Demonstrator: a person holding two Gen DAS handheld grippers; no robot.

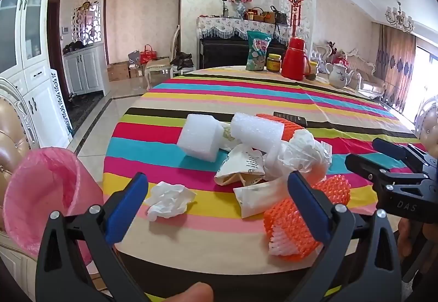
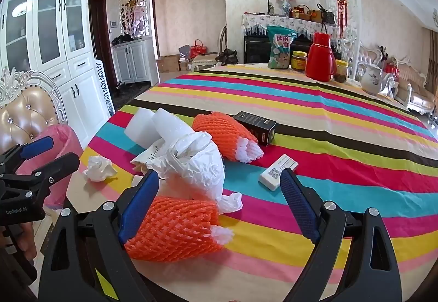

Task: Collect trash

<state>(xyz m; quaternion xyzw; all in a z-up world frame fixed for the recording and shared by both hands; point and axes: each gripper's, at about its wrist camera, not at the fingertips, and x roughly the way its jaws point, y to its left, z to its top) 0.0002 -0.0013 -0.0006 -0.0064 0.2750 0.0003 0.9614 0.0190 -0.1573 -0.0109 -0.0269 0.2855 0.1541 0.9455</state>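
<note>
Trash lies on the striped table (image 1: 246, 88): a crumpled tissue (image 1: 169, 199), two white foam blocks (image 1: 201, 135), paper wrappers (image 1: 243, 165), a white plastic bag (image 2: 199, 162), two orange foam nets (image 2: 175, 228) (image 2: 224, 135), a black box (image 2: 256, 124) and a small white box (image 2: 277, 172). A bin with a pink liner (image 1: 43, 198) stands left of the table. My left gripper (image 1: 216, 192) is open and empty above the near edge, over the tissue and wrappers. My right gripper (image 2: 220, 184) is open and empty over the near orange net.
At the table's far side stand a snack bag (image 1: 257, 51), jars (image 1: 273, 62), a red thermos (image 1: 295, 58) and a white teapot (image 1: 339, 74). A padded chair (image 2: 30, 110) stands at the left beside the bin. White cabinets line the left wall.
</note>
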